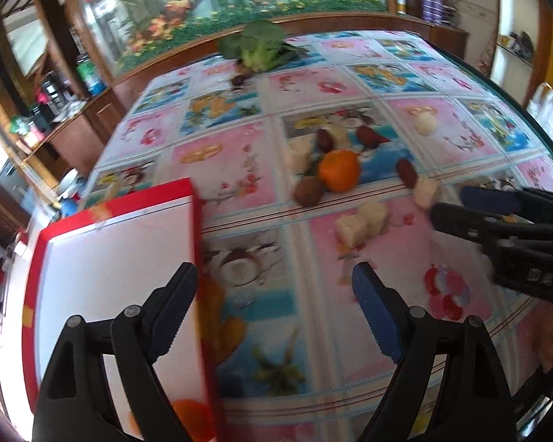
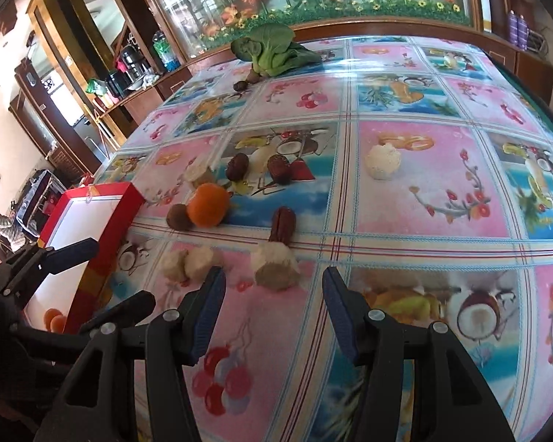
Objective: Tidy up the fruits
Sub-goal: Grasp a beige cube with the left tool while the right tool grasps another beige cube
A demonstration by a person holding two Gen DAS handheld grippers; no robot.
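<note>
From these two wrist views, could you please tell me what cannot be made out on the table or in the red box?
- Red box contents, left wrist view: the left claw and the frame's bottom edge hide all but one orange piece.
- Same box, right wrist view: its near wall and the left claw cover most of the floor.
- Small dark items by the leafy greens: too small to identify.
- Pale chunks, left wrist view: blurred, kind unclear.
</note>
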